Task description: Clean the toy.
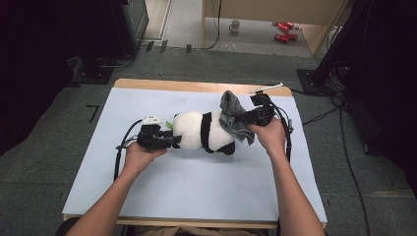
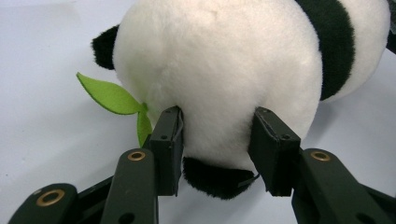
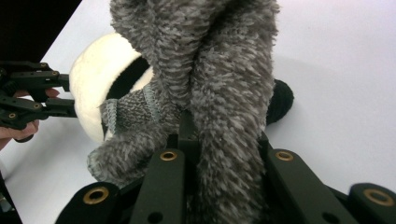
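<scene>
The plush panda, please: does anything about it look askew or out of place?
Yes: the plush panda lies on its side on the table, a bunched grey cloth clamped by the right gripper draping one end. Nothing looks torn or spilled.

On the table (image 1: 196, 182): one plush panda (image 1: 201, 132), centre of the high view, one grey fuzzy cloth (image 1: 234, 118) just right of it. Green felt leaves (image 2: 112, 97) on the panda: two, left of middle in the left gripper view. Grippers: two, left gripper (image 1: 173, 141) at centre left, right gripper (image 1: 248, 118) at centre right. Hands: two. On the floor, top of the high view: one mug (image 1: 235, 25), two red items (image 1: 284, 30) to its right, too small to identify.
</scene>
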`<state>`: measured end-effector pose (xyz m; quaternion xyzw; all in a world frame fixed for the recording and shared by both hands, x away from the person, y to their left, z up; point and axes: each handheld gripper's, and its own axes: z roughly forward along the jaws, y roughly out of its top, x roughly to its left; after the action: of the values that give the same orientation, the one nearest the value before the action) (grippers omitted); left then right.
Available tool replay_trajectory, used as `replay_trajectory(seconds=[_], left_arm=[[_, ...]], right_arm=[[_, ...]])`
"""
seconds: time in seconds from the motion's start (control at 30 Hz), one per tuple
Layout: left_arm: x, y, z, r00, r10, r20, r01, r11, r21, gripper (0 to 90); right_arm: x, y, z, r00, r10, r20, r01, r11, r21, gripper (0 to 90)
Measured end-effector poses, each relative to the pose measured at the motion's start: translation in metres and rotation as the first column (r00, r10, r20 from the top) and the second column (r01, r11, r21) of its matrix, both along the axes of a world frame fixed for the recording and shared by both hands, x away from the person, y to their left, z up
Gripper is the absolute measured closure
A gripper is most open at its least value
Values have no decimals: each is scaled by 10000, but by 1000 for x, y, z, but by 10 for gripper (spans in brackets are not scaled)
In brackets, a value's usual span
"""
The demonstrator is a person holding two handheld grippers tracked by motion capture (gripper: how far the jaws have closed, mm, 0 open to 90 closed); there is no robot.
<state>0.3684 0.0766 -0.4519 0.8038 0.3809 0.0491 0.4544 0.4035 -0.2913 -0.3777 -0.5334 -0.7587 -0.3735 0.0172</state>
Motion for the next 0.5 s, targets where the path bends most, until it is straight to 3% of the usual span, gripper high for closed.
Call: replay_trajectory(seconds=[0.27, 0.33, 0.43, 0.5], left_arm=[[0, 1, 0, 9999, -70, 100, 70, 9999, 72, 558], [-1, 1, -1, 9996, -173, 220, 171, 9998, 118, 556], [-3, 2, -1, 9984, -343, 443, 333, 9992, 234, 552], [-4, 2, -1, 9979, -356, 550, 344, 9992, 219, 551]], right_arm=[[-8, -12, -6, 9999, -152, 55, 154, 9996, -249, 765], [-11, -15, -7, 9998, -159, 75, 162, 9991, -401, 765], [-17, -22, -9, 9997, -229, 12, 229, 9996, -152, 765], [-21, -25, -8, 9995, -298, 64, 300, 9992, -259, 766]])
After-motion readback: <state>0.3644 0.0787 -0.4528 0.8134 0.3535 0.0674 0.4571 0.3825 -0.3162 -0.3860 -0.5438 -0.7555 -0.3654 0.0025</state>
